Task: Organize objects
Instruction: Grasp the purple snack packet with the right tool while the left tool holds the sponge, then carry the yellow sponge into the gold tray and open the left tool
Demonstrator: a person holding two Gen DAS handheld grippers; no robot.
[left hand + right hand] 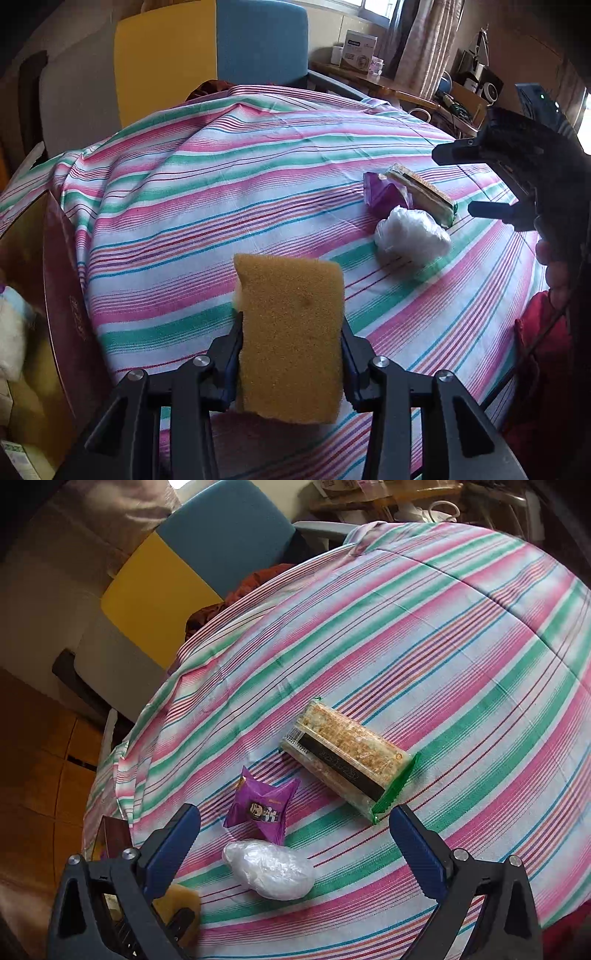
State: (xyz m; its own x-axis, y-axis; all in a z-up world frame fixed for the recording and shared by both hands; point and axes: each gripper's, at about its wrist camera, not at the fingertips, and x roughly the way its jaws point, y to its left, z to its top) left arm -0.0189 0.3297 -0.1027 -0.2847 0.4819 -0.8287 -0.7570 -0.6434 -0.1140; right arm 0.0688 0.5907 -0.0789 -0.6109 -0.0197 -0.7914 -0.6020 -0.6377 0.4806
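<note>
My left gripper [291,328] is shut on a yellow-brown sponge [291,332] and holds it upright above the striped tablecloth [207,192]. My right gripper [293,821] is open and empty, hovering over a white crumpled plastic bag [269,873], a purple snack packet [262,808] and a clear-wrapped cracker pack [347,760]. In the left wrist view these lie at the right: the white bag [412,234], the purple packet [384,192] and the cracker pack [424,192], with the right gripper [495,181] above them. The sponge [181,901] shows at the right wrist view's lower left.
A brown cardboard box [55,295] stands open at the table's left edge. A yellow and blue chair [210,55] sits behind the table. A cluttered wooden desk [388,77] is at the back right. Red cloth [543,350] lies at the right edge.
</note>
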